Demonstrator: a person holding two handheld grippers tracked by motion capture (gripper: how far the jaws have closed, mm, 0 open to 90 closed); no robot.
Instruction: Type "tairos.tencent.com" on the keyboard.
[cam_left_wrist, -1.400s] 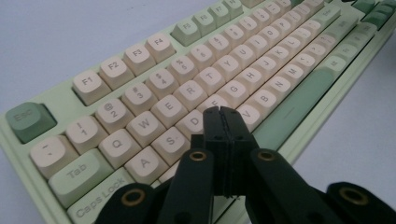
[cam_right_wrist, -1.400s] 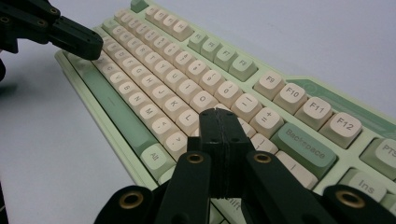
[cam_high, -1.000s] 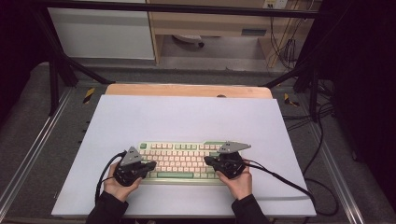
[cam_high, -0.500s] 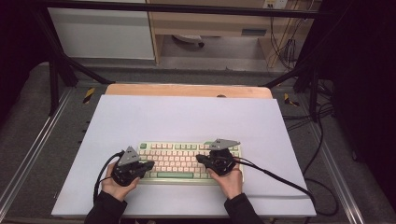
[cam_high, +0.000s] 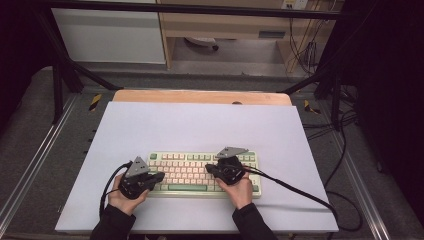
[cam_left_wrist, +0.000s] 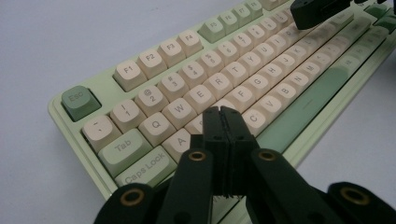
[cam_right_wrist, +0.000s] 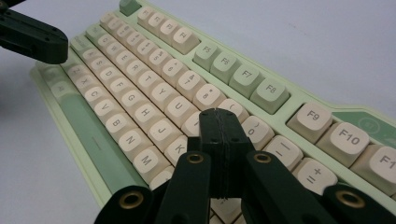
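one keyboard, two closed grippers: left gripper, right gripper.

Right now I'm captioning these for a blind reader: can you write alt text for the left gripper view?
A shut black claw points down at a green and cream keyboard, its tip over the keys near S and D. The keyboard lies on a pale table, and another black claw hangs over its far end.

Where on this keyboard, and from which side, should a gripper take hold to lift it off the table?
Probably the short left end of the keyboard, beside the Esc key. It lies flat on the white table, a low slab with a bare rim there, so come in level from the left with the jaws opened over and under that edge.
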